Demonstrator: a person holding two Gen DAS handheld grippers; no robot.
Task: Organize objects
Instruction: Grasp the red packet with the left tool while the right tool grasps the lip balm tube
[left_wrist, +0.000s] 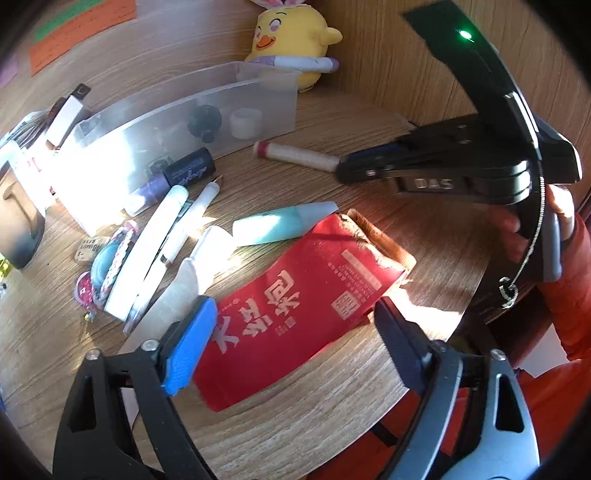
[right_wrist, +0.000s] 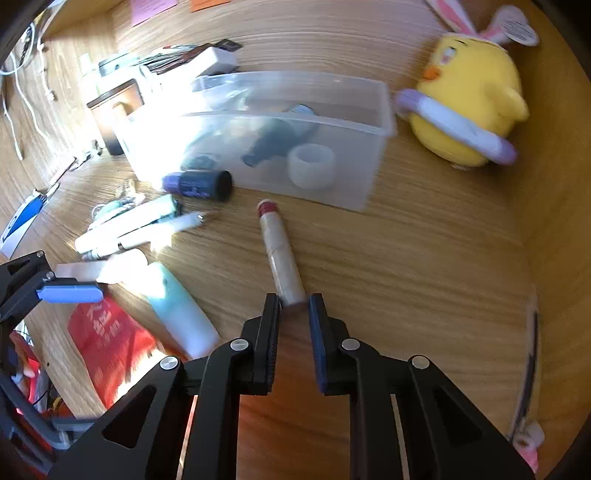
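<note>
Pinching the beige red-capped tube (right_wrist: 282, 254) in my right claw (right_wrist: 294, 304), left claw (left_wrist: 291, 325) gaping over the red packet (left_wrist: 295, 306); the clear plastic bin (right_wrist: 369, 177) ahead holds little, most clutter remains.

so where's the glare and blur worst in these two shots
Left wrist view: sun glare washes out the near end of the clear bin, and the desk lines bow from fisheye distortion. Right wrist view: the same bin is blown out, and the yellow chick toy is motion-blurred.

My right tool (right_wrist: 294, 304) clamps the near end of a beige cylindrical stick with a red tip (right_wrist: 279, 254) lying on the wooden surface (right_wrist: 424, 258).
</note>
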